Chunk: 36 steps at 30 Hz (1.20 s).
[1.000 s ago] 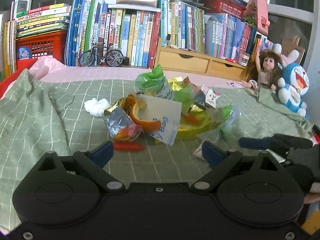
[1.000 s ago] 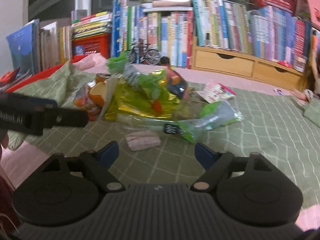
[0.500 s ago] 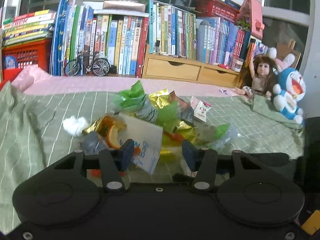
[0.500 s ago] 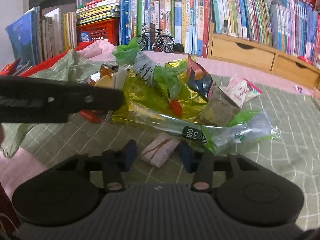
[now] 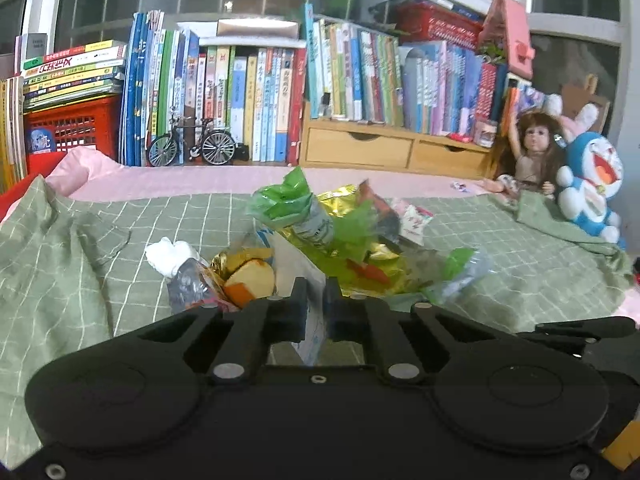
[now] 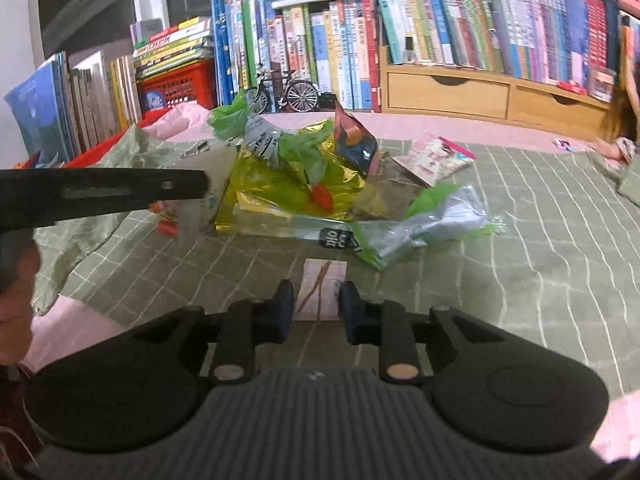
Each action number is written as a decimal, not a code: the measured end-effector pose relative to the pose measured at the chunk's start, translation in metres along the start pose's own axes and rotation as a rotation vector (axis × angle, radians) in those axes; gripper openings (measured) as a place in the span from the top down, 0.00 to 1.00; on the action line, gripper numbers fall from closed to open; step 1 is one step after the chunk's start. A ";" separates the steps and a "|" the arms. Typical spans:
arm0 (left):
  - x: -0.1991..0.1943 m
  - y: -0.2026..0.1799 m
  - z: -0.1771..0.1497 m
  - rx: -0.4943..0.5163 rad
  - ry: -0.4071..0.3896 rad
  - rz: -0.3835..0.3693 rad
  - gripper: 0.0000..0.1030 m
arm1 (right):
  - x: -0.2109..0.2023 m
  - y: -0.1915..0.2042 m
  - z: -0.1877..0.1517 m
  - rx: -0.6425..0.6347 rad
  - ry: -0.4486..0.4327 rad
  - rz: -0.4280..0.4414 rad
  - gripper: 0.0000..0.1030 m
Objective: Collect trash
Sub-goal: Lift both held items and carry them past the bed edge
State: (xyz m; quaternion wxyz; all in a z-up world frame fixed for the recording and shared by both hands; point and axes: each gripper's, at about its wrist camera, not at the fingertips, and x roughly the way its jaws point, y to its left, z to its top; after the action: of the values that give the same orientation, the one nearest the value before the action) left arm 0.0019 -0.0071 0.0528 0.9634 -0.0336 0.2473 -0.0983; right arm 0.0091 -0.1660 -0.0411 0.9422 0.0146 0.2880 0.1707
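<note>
Both grippers clamped on litter beside the trash pile.

The left gripper [image 5: 316, 300], just closed, pinches a white paper bag [image 5: 308, 280] at the trash pile [image 6: 304, 184]'s left edge. The right gripper [image 6: 316, 304], jaws closing, grasps a pink wrapper [image 6: 322, 286] lying lengthwise away from it, just before the pile.

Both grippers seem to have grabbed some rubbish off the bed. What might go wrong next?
1. The left gripper has just closed on the thin white paper bag, which touches the orange peel; lifting might drag the peel or tear the bag.
2. The right gripper has just been closing around the small pink wrapper; it looks flimsy and might slip out.
</note>
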 end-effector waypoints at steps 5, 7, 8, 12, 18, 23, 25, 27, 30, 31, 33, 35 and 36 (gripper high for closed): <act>-0.031 -0.006 -0.015 0.034 0.007 -0.062 0.92 | -0.011 -0.005 -0.009 0.008 0.000 -0.040 0.71; -0.041 -0.010 -0.022 0.063 0.016 -0.077 0.91 | -0.014 -0.007 -0.012 0.015 0.004 -0.049 0.71; -0.047 -0.012 -0.025 0.073 0.021 -0.089 0.91 | -0.015 -0.009 -0.014 0.020 0.006 -0.051 0.71; -0.061 -0.022 -0.038 0.121 0.043 -0.132 0.90 | -0.021 -0.012 -0.018 0.026 0.000 -0.073 0.71; -0.069 -0.029 -0.052 0.132 0.039 -0.127 0.51 | -0.026 -0.017 -0.021 0.048 -0.006 -0.100 0.67; -0.062 -0.030 -0.054 0.116 0.034 -0.109 0.26 | -0.031 -0.021 -0.024 0.042 -0.010 -0.128 0.65; -0.053 -0.030 -0.056 0.106 0.053 -0.107 0.22 | -0.033 -0.023 -0.025 0.041 -0.014 -0.142 0.59; -0.043 -0.032 -0.057 0.097 0.067 -0.093 0.21 | -0.035 -0.025 -0.027 0.043 -0.019 -0.155 0.52; -0.027 -0.034 -0.060 0.100 0.078 -0.069 0.19 | -0.037 -0.026 -0.029 0.036 -0.024 -0.162 0.49; -0.022 -0.035 -0.061 0.102 0.086 -0.062 0.19 | -0.038 -0.026 -0.030 0.033 -0.027 -0.158 0.46; -0.012 -0.036 -0.063 0.101 0.104 -0.044 0.19 | -0.038 -0.027 -0.030 0.029 -0.034 -0.149 0.41; -0.002 -0.036 -0.066 0.090 0.125 -0.038 0.23 | -0.037 -0.026 -0.031 0.025 -0.037 -0.148 0.40; 0.000 -0.036 -0.067 0.087 0.128 -0.035 0.24 | -0.036 -0.026 -0.031 0.020 -0.039 -0.150 0.40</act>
State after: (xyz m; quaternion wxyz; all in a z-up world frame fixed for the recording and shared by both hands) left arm -0.0368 -0.0432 -0.0020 0.9443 0.0104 0.3031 -0.1277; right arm -0.0280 -0.2042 -0.0506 0.9575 0.0058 0.2718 0.0965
